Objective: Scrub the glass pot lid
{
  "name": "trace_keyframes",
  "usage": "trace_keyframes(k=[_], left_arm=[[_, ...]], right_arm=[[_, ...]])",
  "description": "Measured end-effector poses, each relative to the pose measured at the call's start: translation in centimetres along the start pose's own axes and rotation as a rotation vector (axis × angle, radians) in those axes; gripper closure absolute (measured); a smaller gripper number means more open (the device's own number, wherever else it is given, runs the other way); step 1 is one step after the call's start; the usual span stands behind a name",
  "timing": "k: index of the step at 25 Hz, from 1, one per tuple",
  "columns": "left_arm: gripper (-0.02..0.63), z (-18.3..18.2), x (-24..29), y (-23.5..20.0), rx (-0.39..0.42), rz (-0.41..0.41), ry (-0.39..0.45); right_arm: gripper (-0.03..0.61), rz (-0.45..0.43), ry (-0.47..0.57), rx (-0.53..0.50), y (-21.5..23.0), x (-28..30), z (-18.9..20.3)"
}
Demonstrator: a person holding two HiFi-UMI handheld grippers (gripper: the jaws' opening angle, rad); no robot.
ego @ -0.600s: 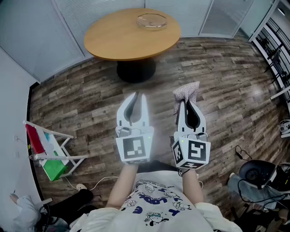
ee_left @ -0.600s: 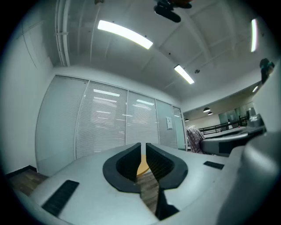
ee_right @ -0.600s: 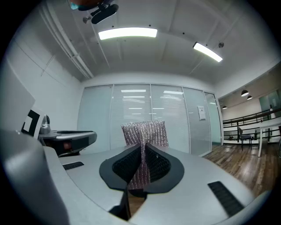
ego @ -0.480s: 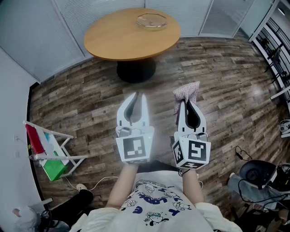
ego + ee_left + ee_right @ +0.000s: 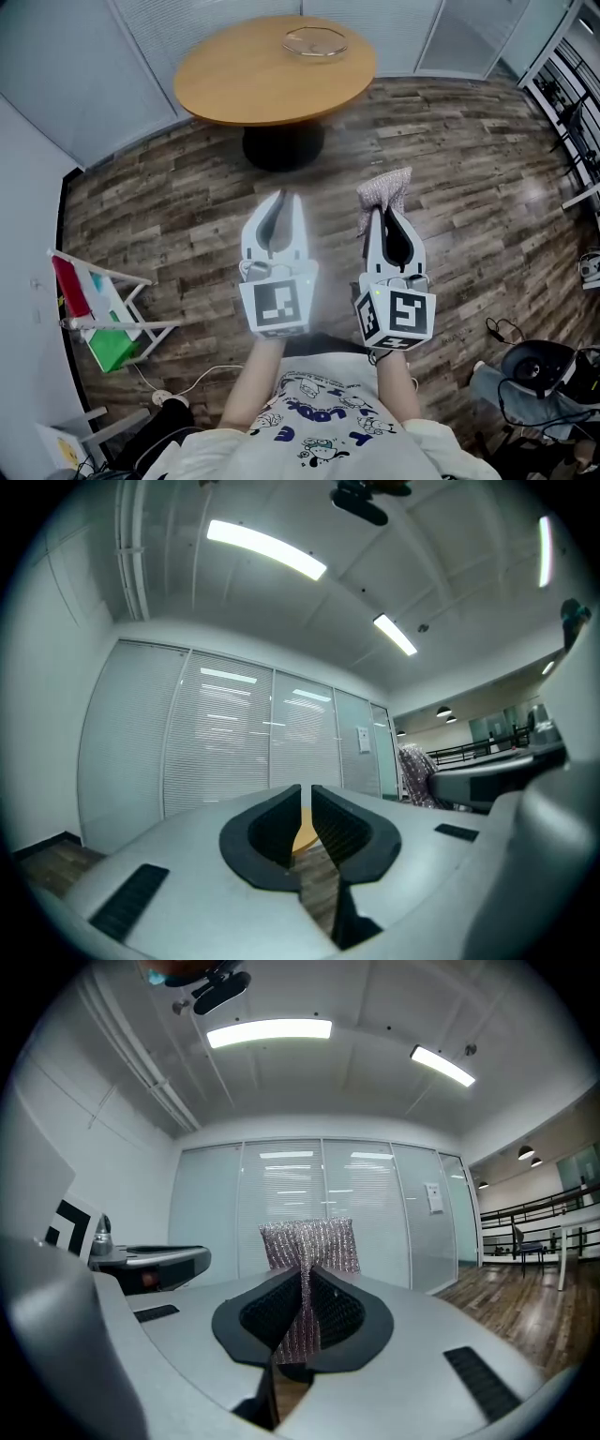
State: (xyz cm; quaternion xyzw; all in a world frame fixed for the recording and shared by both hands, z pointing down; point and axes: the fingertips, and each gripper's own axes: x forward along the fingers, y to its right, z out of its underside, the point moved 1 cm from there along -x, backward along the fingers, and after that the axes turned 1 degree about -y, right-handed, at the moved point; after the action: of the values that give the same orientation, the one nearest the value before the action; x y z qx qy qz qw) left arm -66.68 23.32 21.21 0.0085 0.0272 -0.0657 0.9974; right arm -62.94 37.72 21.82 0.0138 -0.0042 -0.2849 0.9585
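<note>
Here, right tool (image 5: pixel 382 216) pinching cloth (image 5: pixel 386 189), lettering (image 5: pixel 309 413) blurred

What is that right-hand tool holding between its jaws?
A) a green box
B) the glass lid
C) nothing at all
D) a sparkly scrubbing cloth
D: the right tool is clamped on a sparkly scrubbing cloth, while the glass lid sits far off on the round table.

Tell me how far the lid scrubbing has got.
Done: the right gripper is shut on the scrubbing cloth. In hand: only the approach; the left gripper is shut and empty, and both are over the floor. Left: reach the glass lid on the round table and scrub it.
</note>
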Motion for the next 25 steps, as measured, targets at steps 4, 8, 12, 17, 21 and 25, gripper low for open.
trace_keyframes(k=[4,8,12,17,21,25], left_arm=[[0.572,0.3,0.4,0.6,0.005,-0.013,0.003],[0.572,0.9,0.5,1.2,-0.003,-0.037,-0.010],[0.572,1.4,0.3,2.0,-0.006,-0.051,-0.027],[0.572,2.0,0.3,2.1,-0.001,-0.067,-0.043],[0.572,2.6,0.8,1.9,-0.005,-0.072,-0.060],[0.572,2.9,2.3,1.6,0.000,-0.065,-0.062]], right_arm=[[0.535,-0.017,0.000,0.008,0.7,0.4,0.3],[0.535,-0.039,0.001,0.013,1.4,0.5,0.4],[0.535,-0.064,-0.009,0.033,2.0,0.5,0.7],[0.535,-0.085,-0.031,0.048,2.0,0.7,1.8],[0.535,-0.091,-0.045,0.045,2.0,1.4,2.4],[0.535,-0.088,-0.049,0.037,2.2,2.6,2.5]])
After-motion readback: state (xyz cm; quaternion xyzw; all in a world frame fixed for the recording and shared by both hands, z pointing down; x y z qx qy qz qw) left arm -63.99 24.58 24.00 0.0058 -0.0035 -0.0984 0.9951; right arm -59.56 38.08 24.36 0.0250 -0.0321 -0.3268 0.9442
